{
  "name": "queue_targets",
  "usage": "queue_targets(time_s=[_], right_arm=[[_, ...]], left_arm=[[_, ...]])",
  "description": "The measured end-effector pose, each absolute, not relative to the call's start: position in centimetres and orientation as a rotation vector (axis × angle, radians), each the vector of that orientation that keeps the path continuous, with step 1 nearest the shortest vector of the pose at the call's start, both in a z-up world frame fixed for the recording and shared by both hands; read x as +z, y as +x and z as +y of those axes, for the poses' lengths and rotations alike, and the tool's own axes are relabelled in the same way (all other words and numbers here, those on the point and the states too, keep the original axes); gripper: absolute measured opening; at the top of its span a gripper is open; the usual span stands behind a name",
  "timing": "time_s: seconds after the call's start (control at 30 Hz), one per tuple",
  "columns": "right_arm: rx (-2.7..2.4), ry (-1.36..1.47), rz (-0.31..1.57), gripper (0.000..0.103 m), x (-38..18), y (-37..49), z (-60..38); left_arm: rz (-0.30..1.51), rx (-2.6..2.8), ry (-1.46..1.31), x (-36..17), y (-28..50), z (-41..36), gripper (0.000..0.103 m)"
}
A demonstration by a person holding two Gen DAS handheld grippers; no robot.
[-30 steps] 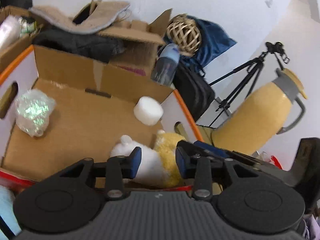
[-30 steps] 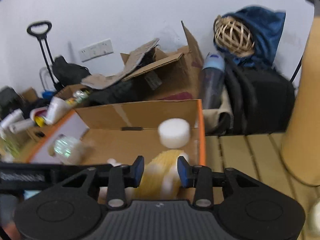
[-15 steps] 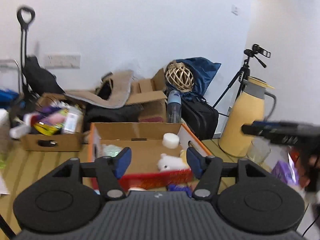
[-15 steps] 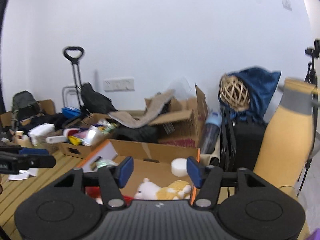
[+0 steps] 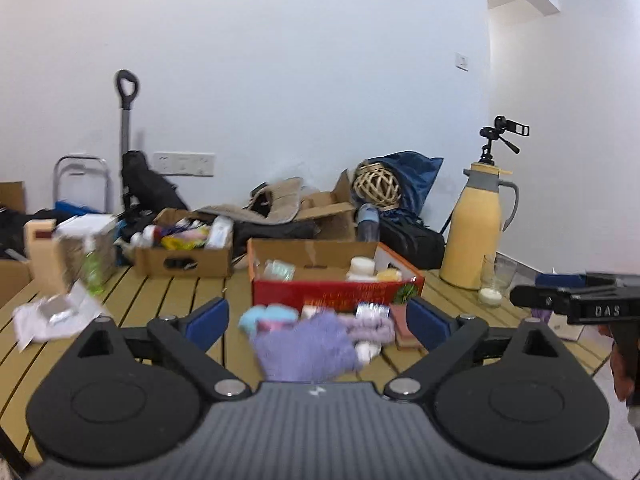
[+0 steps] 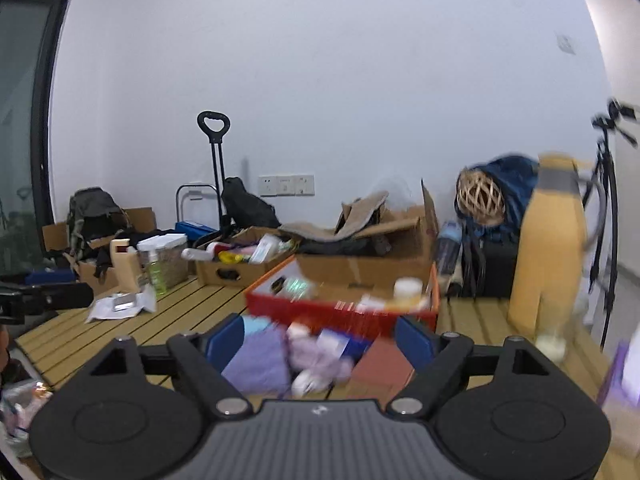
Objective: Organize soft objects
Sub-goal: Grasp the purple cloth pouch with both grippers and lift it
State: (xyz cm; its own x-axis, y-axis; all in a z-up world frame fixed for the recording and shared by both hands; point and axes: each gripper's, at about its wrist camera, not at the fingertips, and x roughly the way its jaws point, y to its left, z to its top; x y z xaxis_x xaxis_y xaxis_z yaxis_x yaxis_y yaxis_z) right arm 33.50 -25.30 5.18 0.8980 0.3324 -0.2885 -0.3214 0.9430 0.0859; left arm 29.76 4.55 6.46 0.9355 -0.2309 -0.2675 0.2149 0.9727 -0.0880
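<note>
The left gripper (image 5: 318, 318) has its jaws spread wide and opening further, with nothing clamped between them; a second ago they stood close together right over the plush toys inside the red-fronted cardboard box (image 5: 334, 292). The right gripper (image 6: 320, 340) is likewise empty, its jaws opening where earlier they were nearly together above the yellow plush. Both have pulled back from the box, which a second ago filled each view and now sits further off on the slatted tabletop (image 5: 172, 296).

Framed between the left gripper's fingers, in front of the box, lies a purple fuzzy cloth (image 5: 306, 350) with a light-blue soft item (image 5: 266, 316) just behind it and a paler lilac piece (image 5: 368, 328) to its right. These soft things were out of view before. The yellow plush (image 5: 389, 275) and a white round item (image 5: 363, 266) stay inside the box. To the right stand the yellow thermos jug (image 5: 478, 232) and a glass (image 5: 494, 280); the other gripper's black body now shows at the left wrist view's right edge.
</note>
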Motion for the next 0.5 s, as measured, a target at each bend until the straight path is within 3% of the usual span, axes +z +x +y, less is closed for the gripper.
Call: queue_targets(time_s=[0.2, 0.5], right_arm=[[0.398, 0.043, 0.324, 0.085, 2.3, 28.6, -23.8], [0.383, 0.056, 0.344, 0.085, 0.6, 31.4, -23.3]], left_arm=[[0.303, -0.221, -0.063, 4.4, 26.3, 5.1, 0.101], [0.385, -0.189, -0.091, 1.4, 30.8, 4.7, 0.101]])
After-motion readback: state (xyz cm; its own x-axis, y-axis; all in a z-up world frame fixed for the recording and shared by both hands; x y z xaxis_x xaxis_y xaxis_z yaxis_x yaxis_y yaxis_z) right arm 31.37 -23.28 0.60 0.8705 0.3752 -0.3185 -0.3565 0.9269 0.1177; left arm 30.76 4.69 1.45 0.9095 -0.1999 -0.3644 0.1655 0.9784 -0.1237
